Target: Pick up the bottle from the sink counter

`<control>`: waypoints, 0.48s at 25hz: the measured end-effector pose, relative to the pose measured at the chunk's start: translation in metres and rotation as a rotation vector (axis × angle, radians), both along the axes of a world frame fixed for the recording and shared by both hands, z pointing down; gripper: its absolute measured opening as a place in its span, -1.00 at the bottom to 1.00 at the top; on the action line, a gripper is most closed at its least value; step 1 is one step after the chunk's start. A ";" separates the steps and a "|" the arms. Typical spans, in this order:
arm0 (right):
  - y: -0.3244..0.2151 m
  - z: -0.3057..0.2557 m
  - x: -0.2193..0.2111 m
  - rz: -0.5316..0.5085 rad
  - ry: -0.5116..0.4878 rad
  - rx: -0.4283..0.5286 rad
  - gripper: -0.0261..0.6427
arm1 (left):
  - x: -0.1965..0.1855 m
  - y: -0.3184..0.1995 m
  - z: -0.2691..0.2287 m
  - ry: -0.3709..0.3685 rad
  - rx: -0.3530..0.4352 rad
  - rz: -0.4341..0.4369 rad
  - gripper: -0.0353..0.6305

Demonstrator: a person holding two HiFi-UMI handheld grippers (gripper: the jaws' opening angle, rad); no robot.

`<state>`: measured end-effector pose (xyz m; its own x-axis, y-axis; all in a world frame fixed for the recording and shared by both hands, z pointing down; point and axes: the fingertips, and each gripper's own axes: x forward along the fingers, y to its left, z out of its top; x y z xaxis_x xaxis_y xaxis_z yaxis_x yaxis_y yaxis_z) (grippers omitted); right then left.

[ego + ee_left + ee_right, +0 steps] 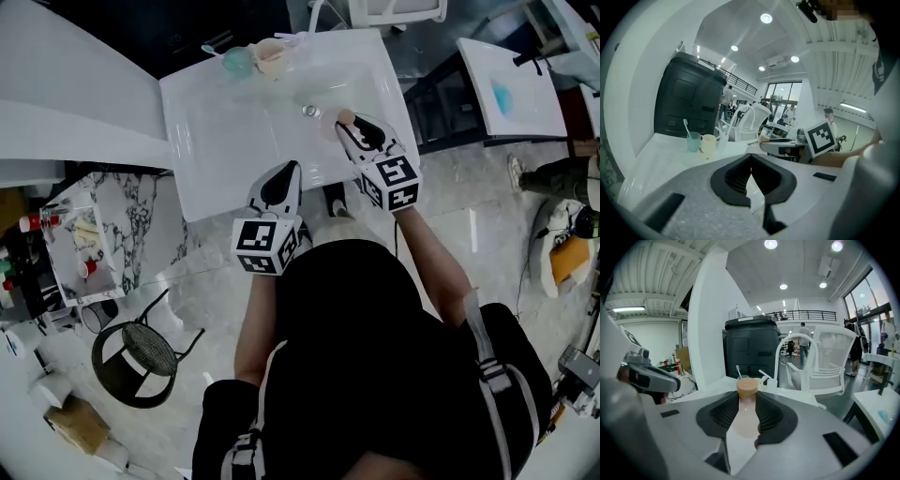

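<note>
We saw a cream mug (pixel 270 56) with a teal cup (pixel 238 62) just to its left, and a toothbrush (pixel 686 126) stood in that cup. A clear cup (pixel 723 142) stood just right of the mug. Behind the mug rose a dark bin (pixel 686 101), with a white chair (pixel 818 362) behind and to the mug's right. Well away from the mug, leftward and nearer us, were a marble-topped table (pixel 131 202) and, farther still, a black wire stool (pixel 141 361). Far right of the mug stood a second white bench (pixel 525 66) with a blue patch (pixel 502 97) on it.
</note>
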<state>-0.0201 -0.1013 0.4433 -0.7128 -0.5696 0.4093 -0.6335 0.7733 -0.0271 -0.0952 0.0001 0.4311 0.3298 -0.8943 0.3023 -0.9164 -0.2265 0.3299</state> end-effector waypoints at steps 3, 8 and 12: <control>0.020 -0.007 0.004 0.012 -0.009 0.005 -0.57 | 0.002 0.013 -0.001 -0.002 0.009 0.023 -0.84; 0.051 -0.016 0.011 0.034 -0.031 -0.005 -0.57 | 0.008 0.033 -0.001 -0.003 0.015 0.066 -0.84; 0.073 -0.023 0.013 0.047 -0.050 -0.004 -0.57 | 0.010 0.046 -0.001 -0.005 0.020 0.093 -0.84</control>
<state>-0.0071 -0.0286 0.4202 -0.7051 -0.6013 0.3758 -0.6667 0.7427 -0.0624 -0.0855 0.0461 0.4303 0.4106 -0.8657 0.2864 -0.8926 -0.3175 0.3200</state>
